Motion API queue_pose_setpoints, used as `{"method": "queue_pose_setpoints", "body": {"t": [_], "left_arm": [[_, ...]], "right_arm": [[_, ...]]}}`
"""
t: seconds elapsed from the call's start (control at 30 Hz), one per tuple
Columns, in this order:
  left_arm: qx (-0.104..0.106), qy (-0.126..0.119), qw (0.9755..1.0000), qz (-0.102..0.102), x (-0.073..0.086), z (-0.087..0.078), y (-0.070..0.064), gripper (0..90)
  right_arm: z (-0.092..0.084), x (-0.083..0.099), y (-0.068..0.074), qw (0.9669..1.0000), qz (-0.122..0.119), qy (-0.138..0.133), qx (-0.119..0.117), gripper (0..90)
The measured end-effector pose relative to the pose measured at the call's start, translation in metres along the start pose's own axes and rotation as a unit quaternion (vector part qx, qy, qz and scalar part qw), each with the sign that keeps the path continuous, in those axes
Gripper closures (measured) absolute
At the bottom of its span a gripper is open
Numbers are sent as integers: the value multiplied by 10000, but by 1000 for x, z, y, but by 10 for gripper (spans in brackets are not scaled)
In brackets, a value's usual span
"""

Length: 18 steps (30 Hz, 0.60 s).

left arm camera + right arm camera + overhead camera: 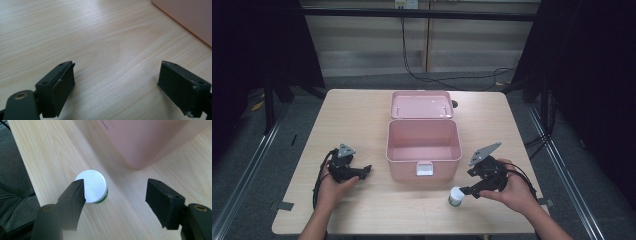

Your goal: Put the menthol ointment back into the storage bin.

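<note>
A pink box stands open in the middle of the table, its lid tipped back and its inside bare. A small white-capped jar with a green band stands upright near the front edge, right of the box's front corner. My right gripper hovers over it with its jaws wide apart. In the right gripper view the jar sits just beyond the left finger, not between the pads. My left gripper rests on the table left of the box, open, with bare wood between its fingers.
The pink box wall rises close ahead of the right gripper, and a corner of it lies ahead-right of the left gripper. The table's front edge is near both hands. Cables trail across the floor behind the table.
</note>
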<state>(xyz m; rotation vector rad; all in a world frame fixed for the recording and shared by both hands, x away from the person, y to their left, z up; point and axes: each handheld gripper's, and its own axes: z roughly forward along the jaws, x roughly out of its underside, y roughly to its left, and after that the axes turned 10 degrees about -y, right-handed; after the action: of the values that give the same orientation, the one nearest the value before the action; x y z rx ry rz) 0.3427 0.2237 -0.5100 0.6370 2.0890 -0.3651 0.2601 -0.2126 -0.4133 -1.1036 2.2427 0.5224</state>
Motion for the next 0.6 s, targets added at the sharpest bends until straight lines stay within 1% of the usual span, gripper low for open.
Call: {"method": "queue_pose_setpoints", "body": {"t": [0.07,0.13,0.17,0.2,0.37,0.47,0.57,0.6], "left_arm": [[-1,2,10000,2,0,0,0,130],[0,-5,10000,6,0,0,0,130],[-1,-5,10000,6,0,0,0,130],[-1,-5,10000,5,0,0,0,130],[-1,-6,10000,4,0,0,0,130],[0,-4,10000,6,0,0,0,130],[-1,-4,10000,5,0,0,0,130],[0,1,10000,0,0,0,0,130]], "right_arm": [[1,-1,1,10000,-8,17,-26,312],[1,-1,1,9999,-75,31,-58,312],[2,-1,2,9999,-37,67,-67,312],[3,-1,3,9999,-55,85,-52,312],[11,-2,6,9994,-176,257,-133,313],[14,-3,8,9992,-214,275,-179,313],[16,-4,9,9991,-208,287,-228,314],[18,-5,10,9991,-172,306,-245,316]]}}
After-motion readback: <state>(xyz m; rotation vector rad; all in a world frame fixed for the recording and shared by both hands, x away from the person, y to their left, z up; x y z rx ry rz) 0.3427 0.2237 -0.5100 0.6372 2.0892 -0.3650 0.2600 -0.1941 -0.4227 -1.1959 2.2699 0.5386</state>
